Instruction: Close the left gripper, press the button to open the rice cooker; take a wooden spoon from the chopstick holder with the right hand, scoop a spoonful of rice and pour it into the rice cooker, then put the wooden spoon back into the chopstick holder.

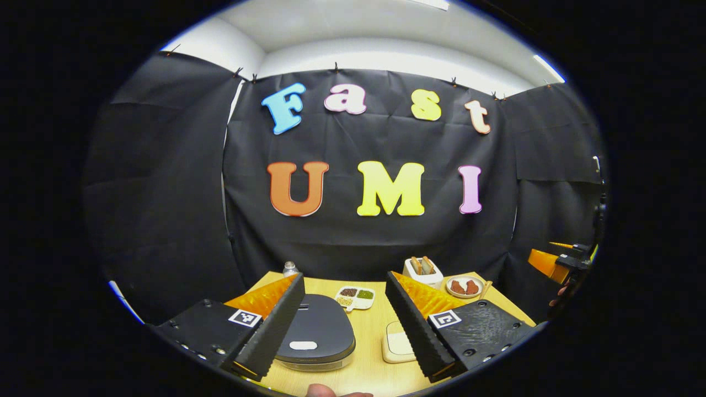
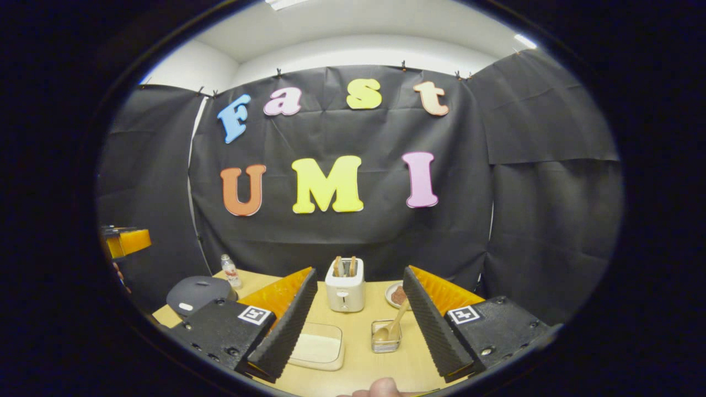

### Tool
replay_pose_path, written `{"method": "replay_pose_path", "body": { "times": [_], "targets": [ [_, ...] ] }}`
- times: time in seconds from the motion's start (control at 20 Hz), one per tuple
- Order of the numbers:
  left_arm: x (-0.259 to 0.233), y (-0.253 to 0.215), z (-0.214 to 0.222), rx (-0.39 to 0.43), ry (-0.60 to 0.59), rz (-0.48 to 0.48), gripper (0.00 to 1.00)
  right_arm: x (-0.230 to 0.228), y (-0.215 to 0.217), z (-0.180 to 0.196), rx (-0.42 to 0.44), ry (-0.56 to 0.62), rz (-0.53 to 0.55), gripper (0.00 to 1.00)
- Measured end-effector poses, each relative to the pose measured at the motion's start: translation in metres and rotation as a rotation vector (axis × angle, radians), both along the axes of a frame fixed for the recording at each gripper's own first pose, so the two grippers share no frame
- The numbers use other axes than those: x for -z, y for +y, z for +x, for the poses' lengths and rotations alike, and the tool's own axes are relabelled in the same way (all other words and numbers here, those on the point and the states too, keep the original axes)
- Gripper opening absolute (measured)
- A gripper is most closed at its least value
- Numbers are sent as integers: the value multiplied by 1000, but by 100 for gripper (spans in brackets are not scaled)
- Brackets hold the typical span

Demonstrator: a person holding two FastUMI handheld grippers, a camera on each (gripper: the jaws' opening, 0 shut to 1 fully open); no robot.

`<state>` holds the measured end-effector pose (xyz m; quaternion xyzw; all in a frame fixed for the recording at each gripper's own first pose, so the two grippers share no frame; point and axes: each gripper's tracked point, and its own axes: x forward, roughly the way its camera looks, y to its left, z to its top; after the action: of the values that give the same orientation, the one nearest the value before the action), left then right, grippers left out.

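Both claws wide open, empty, above the counter.
Left gripper view: my left claw frames the closed rice cooker. Right gripper view: my right claw faces the chopstick holder with its wooden spoon, near the toaster.

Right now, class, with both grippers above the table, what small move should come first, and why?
Probably close the left gripper: its fingers stand wide apart above the rice cooker, whose lid is still down. The wooden spoon sits untouched in the chopstick holder.

Place: was a staged recording booth, not a home.
Signs: black cloth walls; kitchenware on a small tabletop.
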<state>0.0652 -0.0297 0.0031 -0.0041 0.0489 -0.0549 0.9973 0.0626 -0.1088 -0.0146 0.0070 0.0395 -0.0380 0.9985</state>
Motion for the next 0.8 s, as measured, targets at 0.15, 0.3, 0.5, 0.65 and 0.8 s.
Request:
{"method": "replay_pose_path", "body": {
  "times": [0.15, 0.3, 0.5, 0.65, 0.8],
  "targets": [
    [2, -11, -26, 14, -30, 34, 95, -11, 10, -19, 9, -28, 1, 100],
    [5, -20, -53, 26, -50, 86, 84, -9, 27, -44, -2, -32, -8, 100],
    [4, -31, -81, 44, -88, 86, 97, 2, 40, -72, -2, -35, -20, 100],
    [2, -42, -99, 70, -121, 90, 96, 12, 53, -89, -12, -24, -18, 100],
    [8, -39, -98, 78, -115, 107, 96, 20, 59, -96, -21, -11, -20, 93]
  ]
}}
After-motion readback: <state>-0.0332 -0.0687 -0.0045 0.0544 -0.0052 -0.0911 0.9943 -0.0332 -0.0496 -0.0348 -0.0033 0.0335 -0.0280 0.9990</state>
